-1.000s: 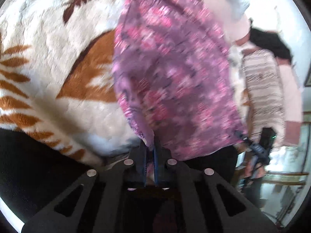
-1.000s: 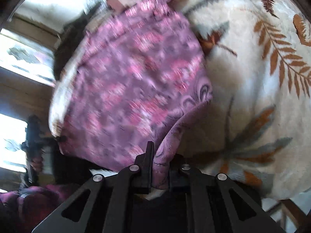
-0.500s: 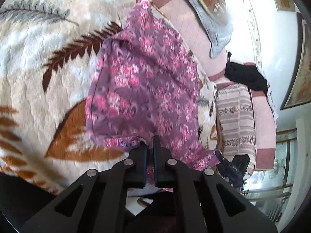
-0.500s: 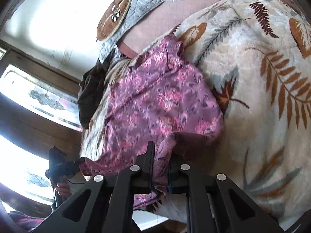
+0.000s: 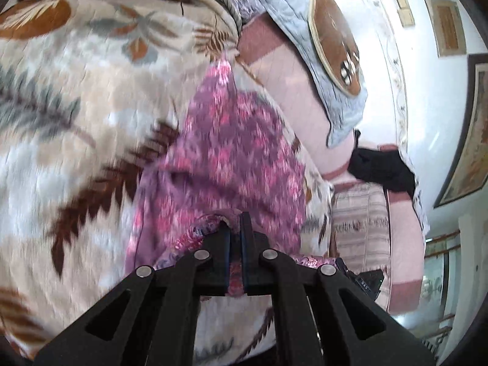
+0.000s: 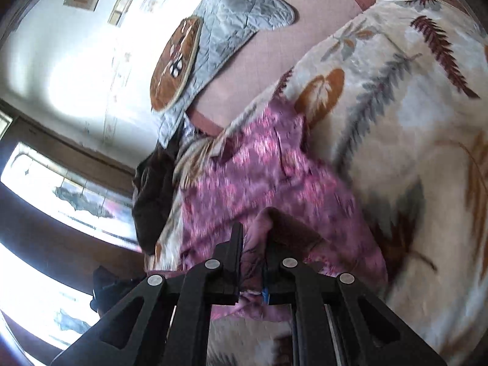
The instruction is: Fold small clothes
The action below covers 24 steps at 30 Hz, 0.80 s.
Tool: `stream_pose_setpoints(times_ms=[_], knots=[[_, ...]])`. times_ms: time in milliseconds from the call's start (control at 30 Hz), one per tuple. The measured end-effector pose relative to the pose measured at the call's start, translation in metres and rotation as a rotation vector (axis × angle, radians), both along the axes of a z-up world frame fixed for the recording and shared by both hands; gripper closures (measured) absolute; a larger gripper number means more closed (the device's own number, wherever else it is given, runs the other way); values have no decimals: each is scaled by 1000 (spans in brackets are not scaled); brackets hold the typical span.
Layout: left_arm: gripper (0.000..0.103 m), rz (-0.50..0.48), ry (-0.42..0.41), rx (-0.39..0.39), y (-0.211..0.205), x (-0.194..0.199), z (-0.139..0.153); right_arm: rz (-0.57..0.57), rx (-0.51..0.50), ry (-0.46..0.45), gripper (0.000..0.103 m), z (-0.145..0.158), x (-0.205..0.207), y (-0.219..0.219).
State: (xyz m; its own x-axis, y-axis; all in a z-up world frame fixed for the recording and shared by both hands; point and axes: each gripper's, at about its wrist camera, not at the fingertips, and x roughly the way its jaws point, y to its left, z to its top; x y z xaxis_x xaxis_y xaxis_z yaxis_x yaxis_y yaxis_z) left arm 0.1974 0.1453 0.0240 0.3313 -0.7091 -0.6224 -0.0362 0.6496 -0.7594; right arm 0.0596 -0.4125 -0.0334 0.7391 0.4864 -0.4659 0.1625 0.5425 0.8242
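Left gripper [image 5: 235, 228]: jaws closed tight on a bunched edge of the purple floral garment [image 5: 231, 158]; pink-patterned cloth shows in the narrow slit between the two black fingers and spills out beneath them.

Right gripper [image 6: 254, 238]: jaws clamped on another edge of the same purple floral garment [image 6: 268, 180]; a fold of fabric fills the gap between the fingers and hangs below the linkage. A raised tuck of cloth stands just right of the fingertips.

Garment location: spread over the leaf-print blanket [image 5: 76, 122] on the bed, the near edge lifted by both grippers, the far end narrowing to a point toward the pink quilted sheet [image 5: 292, 91]. Both views are motion-blurred, so seams and garment type cannot be made out.

Surroundings, left wrist view: grey-blue quilted pillow [image 5: 308, 30] with a brown oval patch lies on the pink sheet; a black cloth [image 5: 381, 167] sits to the right of it; a pale striped fabric [image 5: 360, 219] lies below the black cloth. Framed pictures hang on the white wall [image 5: 427, 61].

Right wrist view: same pillow [image 6: 225, 36] upper centre, blanket [image 6: 411, 122] on the right, a dark cloth [image 6: 152, 201] left of the garment, bright windows [image 6: 61, 189] on the left.
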Motion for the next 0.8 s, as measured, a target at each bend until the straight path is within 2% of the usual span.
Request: stream_pose_setpoints(times_ms=[233,467,567,700,800], knots=[[100,36,-29,12,-11,64,-6,-46,29,9,95,-12,71,-8],[100,70,-25,12,-21,123,-19,-119,113,31,95,-40,128,-29],[100,79,-7,10,-27,148,-27,-141,140,60,95,-53,154,-37],[100,98,-3,61,-36,182,-36,-179,162,47,95,-61,184,-46],[100,106,61,25,-34,201,-51,-226,211,90,90,-74,202,-51]])
